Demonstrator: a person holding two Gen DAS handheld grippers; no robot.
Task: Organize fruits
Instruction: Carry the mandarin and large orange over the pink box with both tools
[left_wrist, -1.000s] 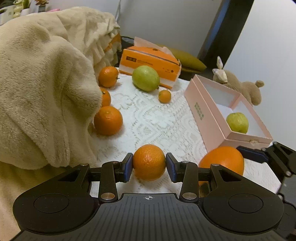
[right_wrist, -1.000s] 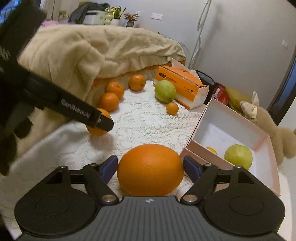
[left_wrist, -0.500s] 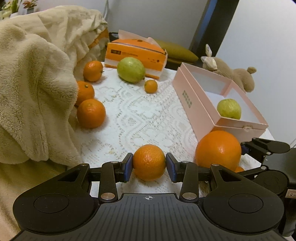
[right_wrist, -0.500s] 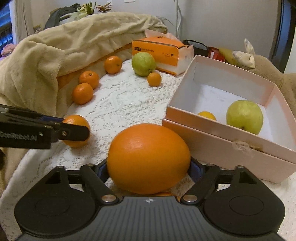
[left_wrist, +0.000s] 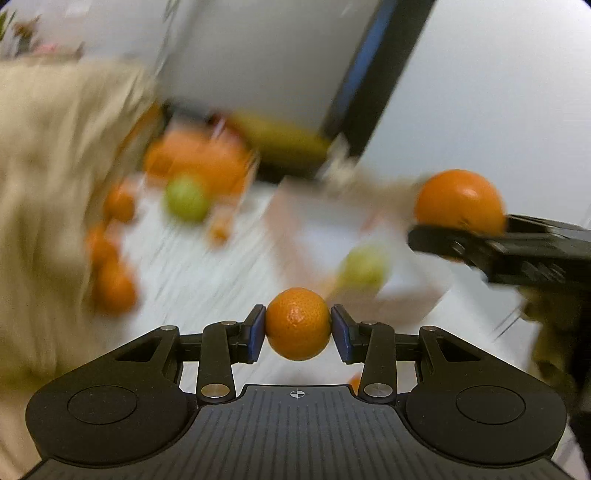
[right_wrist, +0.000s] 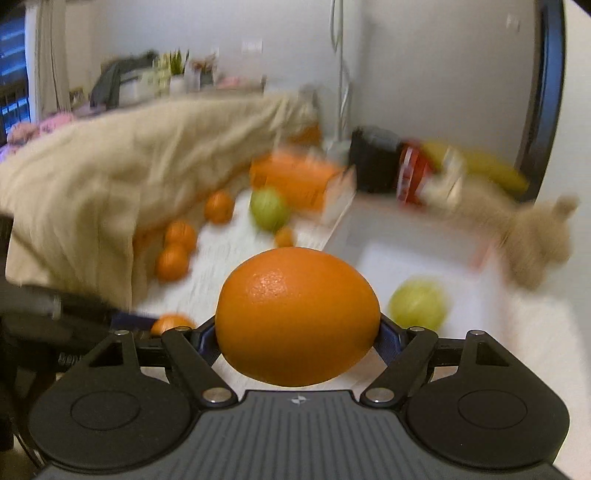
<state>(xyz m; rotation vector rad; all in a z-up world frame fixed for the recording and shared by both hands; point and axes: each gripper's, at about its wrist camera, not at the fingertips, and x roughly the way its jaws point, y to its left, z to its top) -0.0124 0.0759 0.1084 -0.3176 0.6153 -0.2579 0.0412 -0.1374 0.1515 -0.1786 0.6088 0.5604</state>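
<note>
1. My left gripper (left_wrist: 298, 329): clenched on a small mandarin (left_wrist: 298, 324), blue pads pressed to both its sides, low centre of the left wrist view.
2. My right gripper (right_wrist: 297, 339): grasping a large orange (right_wrist: 297, 316), which fills the lower centre of the right wrist view and hides most of the pads. In the left wrist view the same orange (left_wrist: 460, 201) shows at the right edge, raised above the box.
3. Pink box (left_wrist: 406, 295): open, right of centre in the left wrist view, heavily blurred. One green fruit (right_wrist: 419, 305) lies inside it, at the lower right of the right wrist view.
4. Loose fruit on the white lace cloth (right_wrist: 221, 258): a second green fruit (right_wrist: 269, 208) and several small oranges (right_wrist: 173, 262) along the edge of the beige blanket (right_wrist: 110, 177), upper left of that view.
5. Orange tissue box (right_wrist: 295, 177): behind the green fruit, upper centre.
6. Plush toy (right_wrist: 535, 240): right edge, beside the box.
7. Both views are smeared; finer detail cannot be read.
</note>
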